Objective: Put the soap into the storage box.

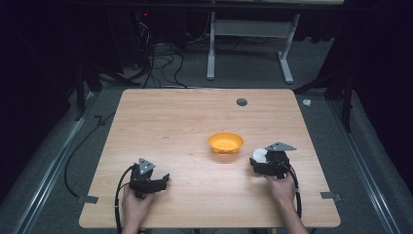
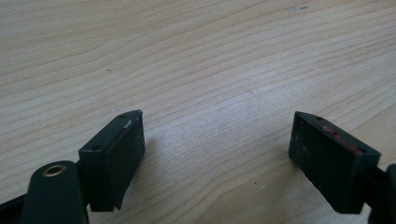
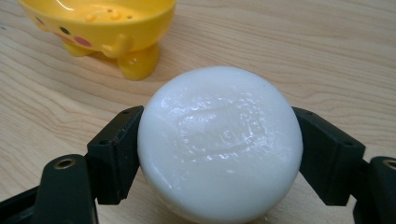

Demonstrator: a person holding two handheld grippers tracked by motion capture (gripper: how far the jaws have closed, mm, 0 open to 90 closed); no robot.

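Note:
A round white soap-like puck (image 3: 218,142) sits clamped between the two black jaws of my right gripper (image 3: 218,154), just above the wood. In the high view the puck (image 1: 259,156) shows at the front of the right gripper (image 1: 263,162), a short way right of a yellow bowl (image 1: 226,143). The bowl (image 3: 100,28) has a painted face and stubby feet and stands just beyond the puck. My left gripper (image 1: 163,182) rests at the table's front left, jaws wide apart (image 2: 217,154) over bare wood.
The wooden table (image 1: 185,117) has a dark round grommet (image 1: 241,102) near its far edge. Cables trail from both grippers off the front edge. A white desk frame (image 1: 248,34) and loose cables lie on the floor beyond.

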